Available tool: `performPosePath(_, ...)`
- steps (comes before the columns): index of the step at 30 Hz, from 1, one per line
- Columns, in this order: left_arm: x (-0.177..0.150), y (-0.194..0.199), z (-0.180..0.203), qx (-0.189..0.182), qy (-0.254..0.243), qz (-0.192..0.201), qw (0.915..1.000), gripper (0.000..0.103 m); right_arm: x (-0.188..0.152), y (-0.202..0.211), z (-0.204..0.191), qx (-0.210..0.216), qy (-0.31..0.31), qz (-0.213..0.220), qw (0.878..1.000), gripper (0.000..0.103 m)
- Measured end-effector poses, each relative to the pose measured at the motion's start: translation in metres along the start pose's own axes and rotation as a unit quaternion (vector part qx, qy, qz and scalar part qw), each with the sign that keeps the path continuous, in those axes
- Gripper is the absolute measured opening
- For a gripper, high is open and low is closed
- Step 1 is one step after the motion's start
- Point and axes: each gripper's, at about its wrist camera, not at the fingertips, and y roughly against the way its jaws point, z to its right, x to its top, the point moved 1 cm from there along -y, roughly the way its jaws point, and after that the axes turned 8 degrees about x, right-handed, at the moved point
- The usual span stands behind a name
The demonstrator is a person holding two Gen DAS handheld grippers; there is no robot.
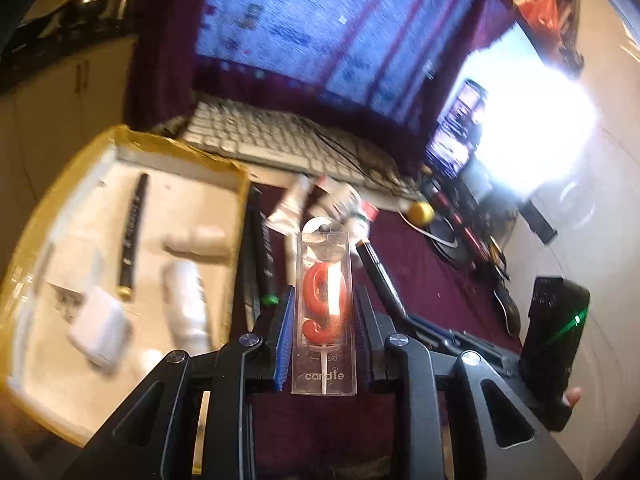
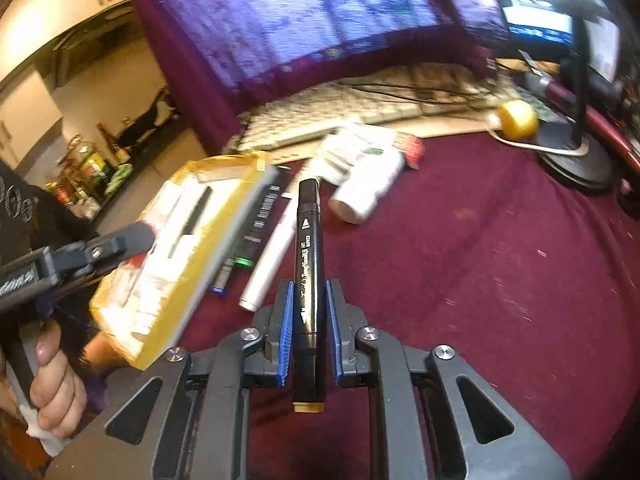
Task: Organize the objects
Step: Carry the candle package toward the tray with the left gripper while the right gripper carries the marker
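Note:
My left gripper (image 1: 323, 300) is shut on a clear candle pack (image 1: 325, 312) with a red number candle, held above the maroon cloth just right of the yellow-edged box (image 1: 240, 184). The box holds a black pen (image 1: 132, 236), a white bottle (image 1: 188, 304) and a white case (image 1: 100, 332). My right gripper (image 2: 309, 292) is shut on a black marker (image 2: 308, 264), held lengthwise between the blue pads. The box (image 2: 224, 236) shows left of it, with the left gripper (image 2: 132, 240) over it.
Loose on the cloth lie a white marker (image 2: 272, 256), dark markers (image 2: 252, 232), a white bottle (image 2: 368, 188) and packets (image 2: 356, 148). Behind are a keyboard (image 1: 280, 136), a yellow ball (image 2: 516, 120), a lamp base (image 2: 576, 164) and a cloth-covered monitor (image 2: 300, 20).

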Motion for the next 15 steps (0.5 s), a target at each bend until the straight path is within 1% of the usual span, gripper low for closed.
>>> performPosePath(5,0.009,0.008,-0.029,0.005,0.036,0.01,0.9993,0.024,0.005,-0.011,-0.022,0.017,0.026,-0.008,0.999,0.014)
performPosePath(8,0.016,0.009,-0.048,0.016,0.06,0.013,0.998,0.024,0.013,-0.02,-0.032,0.038,0.034,-0.016,0.999,0.014)
performPosePath(11,0.027,0.007,-0.067,0.036,0.078,0.016,0.9962,0.024,0.021,-0.034,-0.043,0.051,0.043,-0.027,0.997,0.014)
performPosePath(15,0.04,-0.001,-0.092,0.045,0.102,0.002,0.9937,0.024,0.03,-0.059,-0.06,0.072,0.054,-0.058,0.994,0.014)
